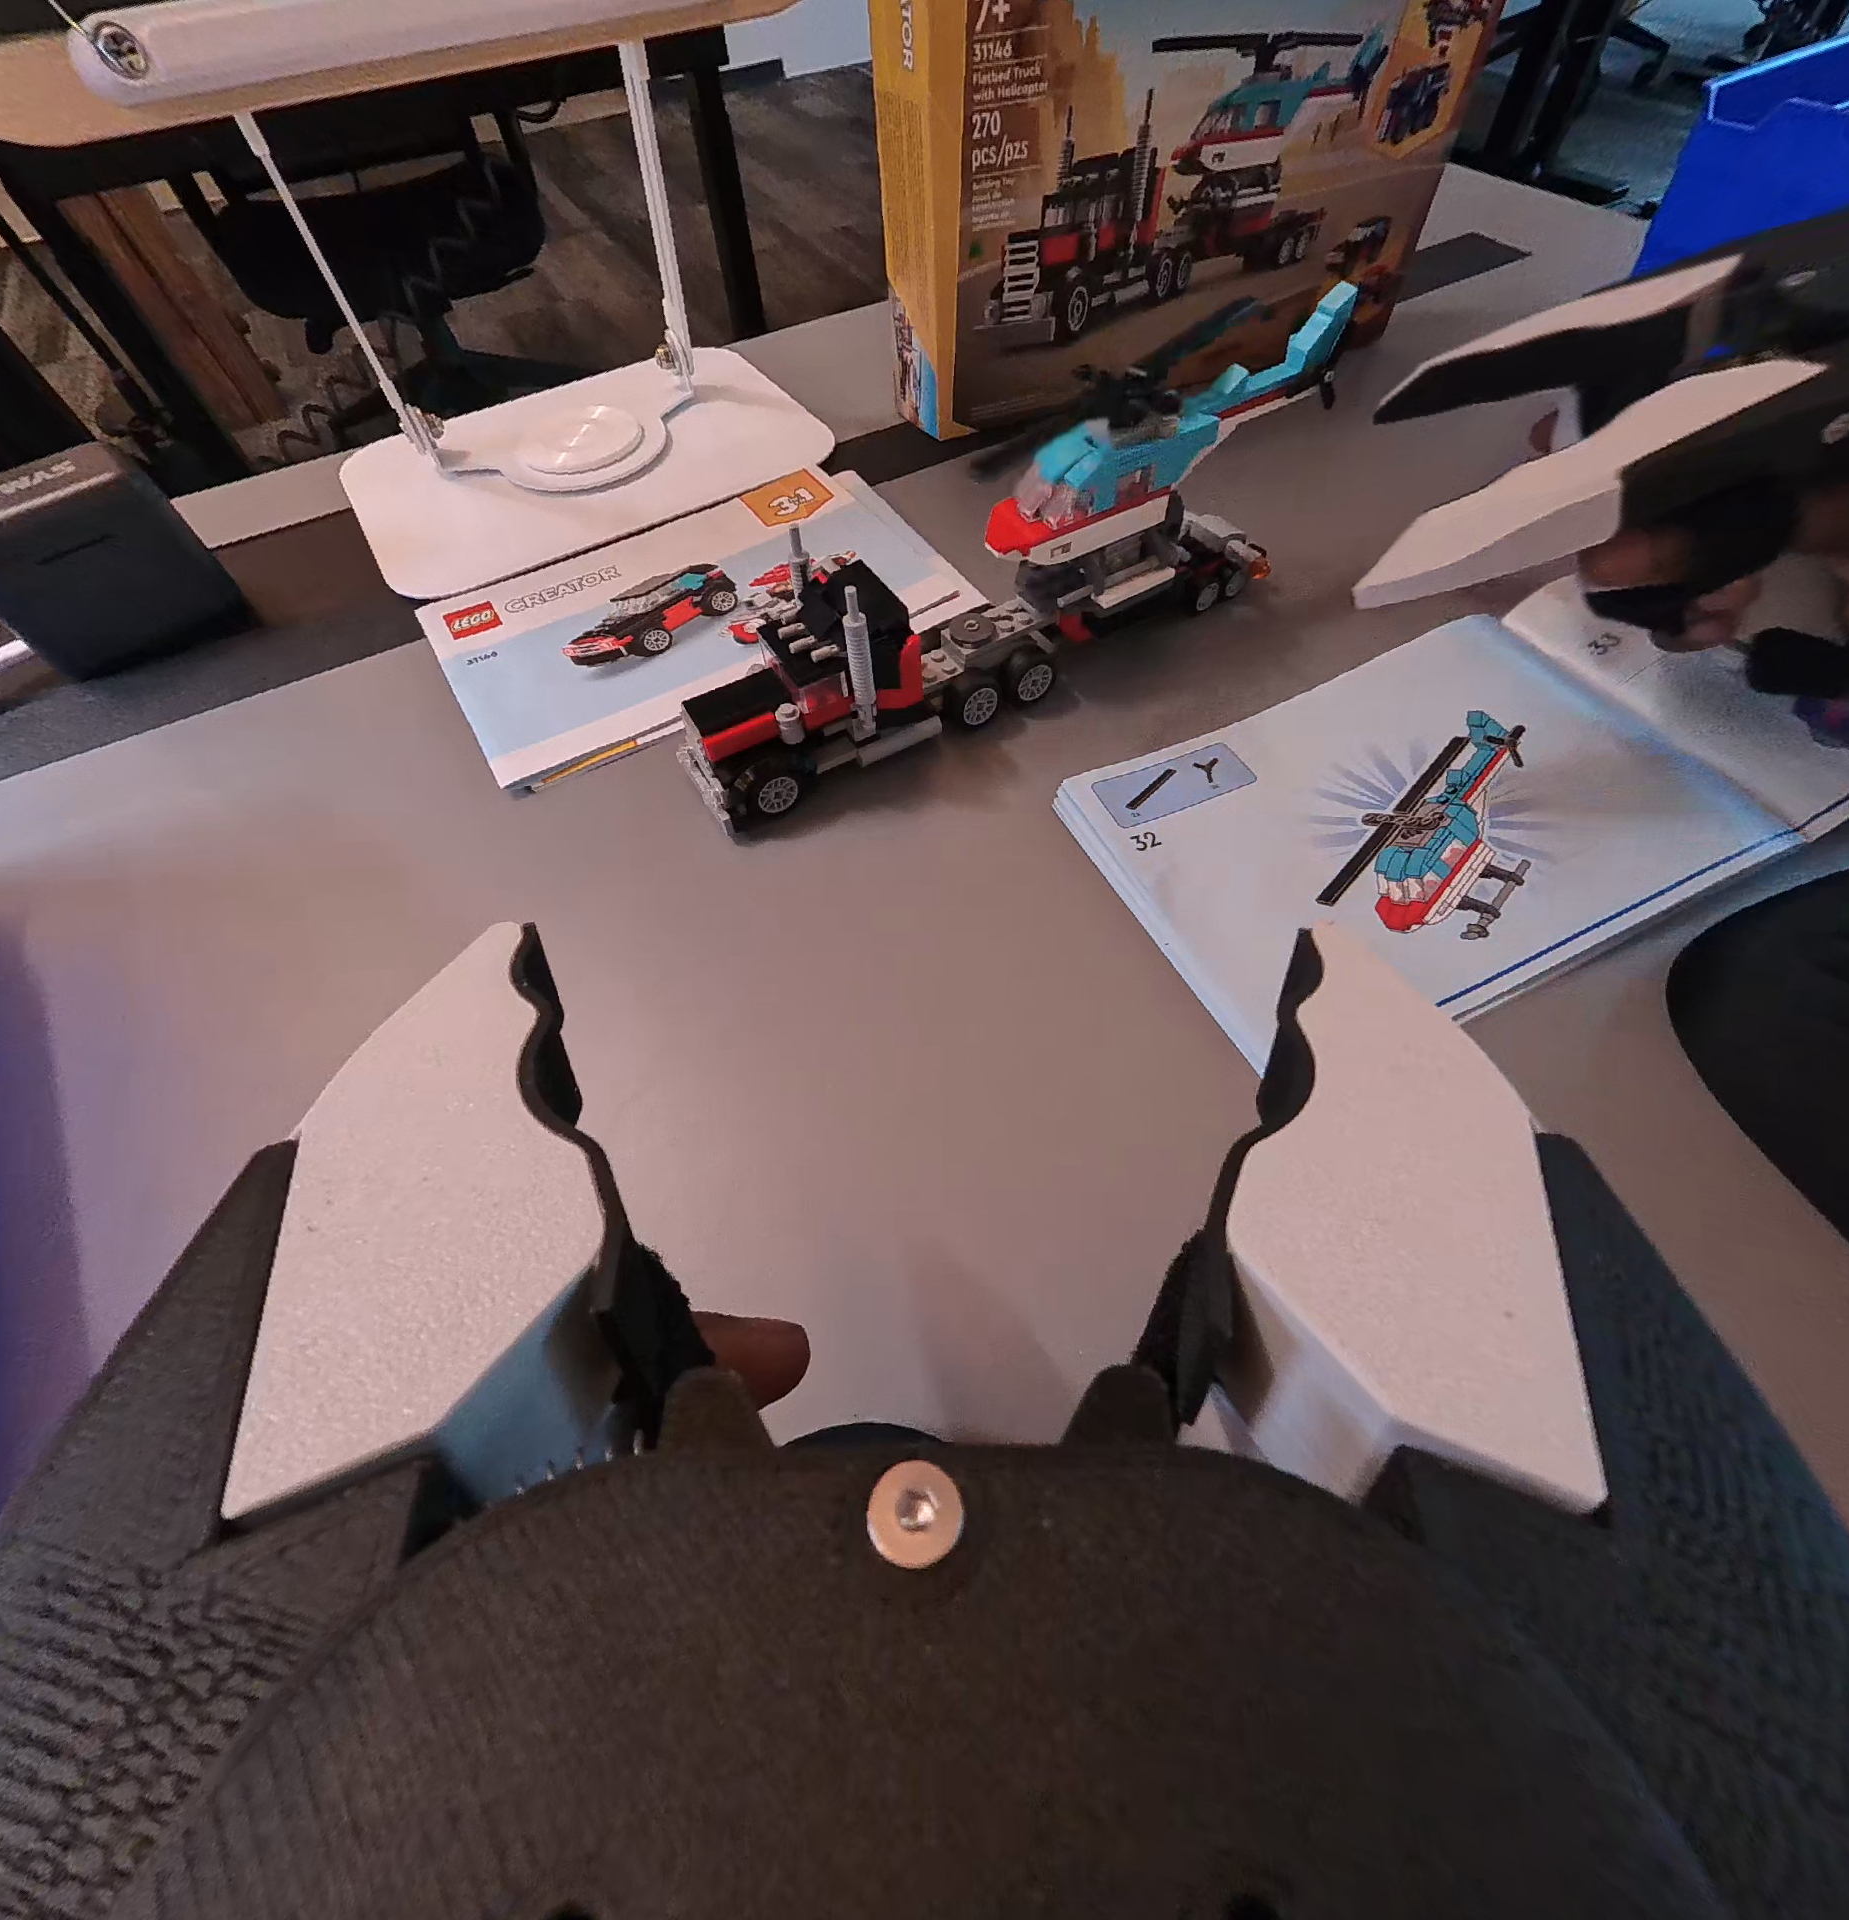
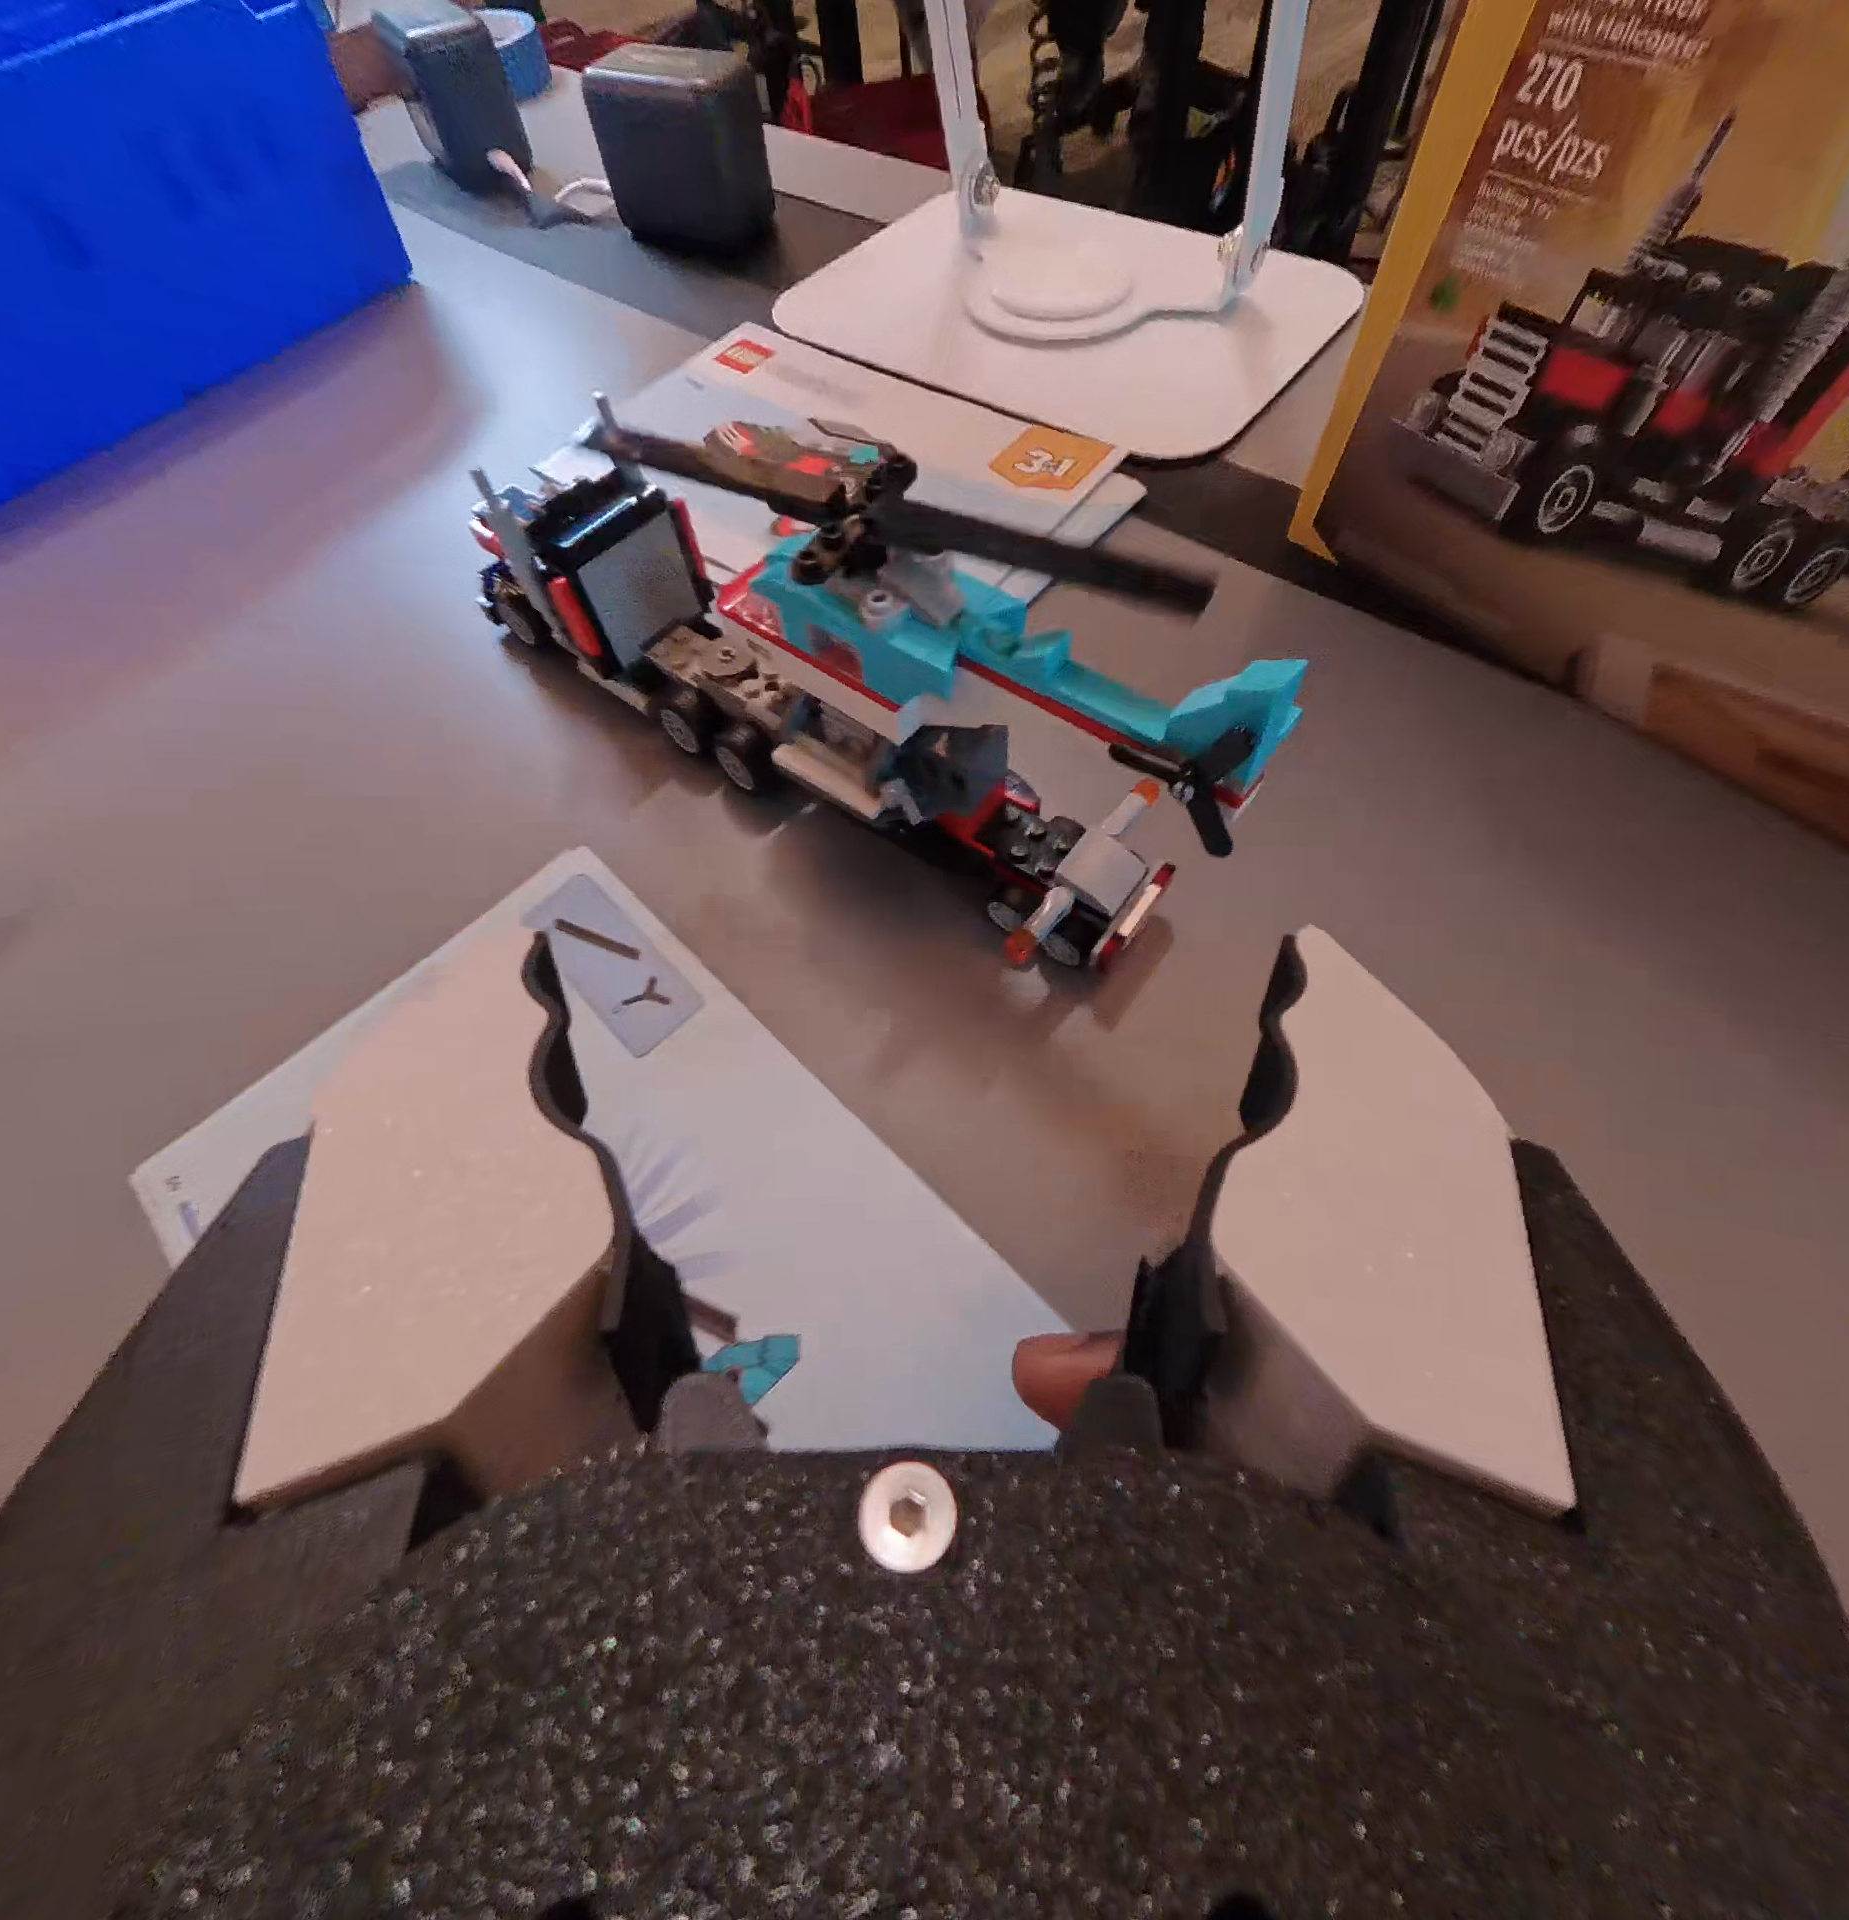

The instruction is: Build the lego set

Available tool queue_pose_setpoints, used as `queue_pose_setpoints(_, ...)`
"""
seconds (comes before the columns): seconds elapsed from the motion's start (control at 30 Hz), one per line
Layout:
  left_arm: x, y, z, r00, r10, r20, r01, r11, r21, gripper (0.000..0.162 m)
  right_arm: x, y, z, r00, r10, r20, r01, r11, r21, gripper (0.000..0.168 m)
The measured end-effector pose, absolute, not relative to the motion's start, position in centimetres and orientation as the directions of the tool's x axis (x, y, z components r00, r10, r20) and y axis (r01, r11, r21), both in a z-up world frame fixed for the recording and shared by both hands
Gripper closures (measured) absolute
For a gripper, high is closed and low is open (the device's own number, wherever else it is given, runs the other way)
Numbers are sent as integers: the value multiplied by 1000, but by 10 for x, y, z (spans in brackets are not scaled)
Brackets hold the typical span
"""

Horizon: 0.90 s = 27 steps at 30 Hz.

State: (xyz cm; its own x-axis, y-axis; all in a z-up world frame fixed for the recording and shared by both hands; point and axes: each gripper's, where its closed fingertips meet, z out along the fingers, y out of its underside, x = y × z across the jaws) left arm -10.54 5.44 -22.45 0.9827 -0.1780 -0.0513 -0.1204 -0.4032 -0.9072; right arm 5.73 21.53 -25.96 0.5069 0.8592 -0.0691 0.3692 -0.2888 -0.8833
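Left gripper (image 1: 915, 951) is hovering over bare grey bench (image 1: 847, 1039), fingers spread wide, holding nothing; white finger (image 1: 432, 1195) faces look matte and grainy, with black wavy inner pads. Right gripper (image 2: 909, 956) is also gaping and empty, hanging above the open instruction booklet (image 2: 795, 1195), which is lying flat on the bench. Just ahead of both, the task's thing is sitting mid-bench: black-and-red flatbed truck (image 1: 826, 707) with the teal, white and red helicopter (image 1: 1128, 468) riding on its trailer. From the pictures the build is looking finished or close to it; no loose bricks showing. Handling guess: light, rigid plastic, glossy and a bit slippery, held by stud friction only, so it's likely popping apart under a hard squeeze. Best hold is looking like the truck chassis sides or the helicopter fuselage; I'd be avoiding the long black rotor (image 2: 899, 520), the tail rotor (image 2: 1200, 779) and the thin grey exhaust stacks (image 1: 854, 655), all slim and easily knocked off. Further out: a second, closed booklet (image 1: 587, 644) lying under the truck's nose side, a white lamp base (image 1: 587, 457) with rounded corners, the upright cardboard set box (image 1: 1159, 208), and a blue bin (image 2: 151, 229) at the edge.
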Motion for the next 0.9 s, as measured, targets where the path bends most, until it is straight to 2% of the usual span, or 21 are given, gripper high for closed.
queue_pose_setpoints(0.17, -105, 55, -227, 983, -178, -50, -120, -411, -904, 34, 44, 216, -257, 455, 890, 4, 376, -188, -907, 43)
queue_pose_setpoints(0.27, -106, 56, -228, 982, -180, -49, -122, -417, -901, 34, 38, 194, -271, 338, 939, -55, 445, -211, -870, 85)
queue_pose_setpoints(0.3, -106, 57, -228, 982, -180, -49, -121, -418, -900, 34, 38, 191, -274, 333, 940, -76, 456, -231, -859, 79)
queue_pose_setpoints(0.5, -105, 59, -228, 981, -187, -54, -129, -417, -900, 35, 49, 199, -258, 397, 916, -59, 386, -225, -895, 73)
queue_pose_setpoints(0.63, -102, 61, -230, 980, -194, -54, -132, -419, -898, 35, 55, 219, -246, 459, 877, 142, 415, -70, -907, 42)
queue_pose_setpoints(0.73, -99, 62, -230, 978, -203, -53, -136, -420, -897, 35, 47, 216, -261, 405, 907, 112, 461, -97, -882, 39)
queue_pose_setpoints(0.77, -99, 62, -230, 977, -205, -56, -139, -419, -897, 35, 44, 209, -269, 366, 927, 77, 485, -120, -866, 50)
queue_pose_setpoints(0.83, -99, 61, -230, 977, -203, -64, -146, -419, -896, 35, 40, 186, -277, 262, 965, -10, 521, -150, -840, 89)
queue_pose_setpoints(0.9, -101, 61, -230, 978, -197, -63, -142, -416, -898, 36, 41, 184, -273, 285, 959, 3, 500, -146, -853, 90)
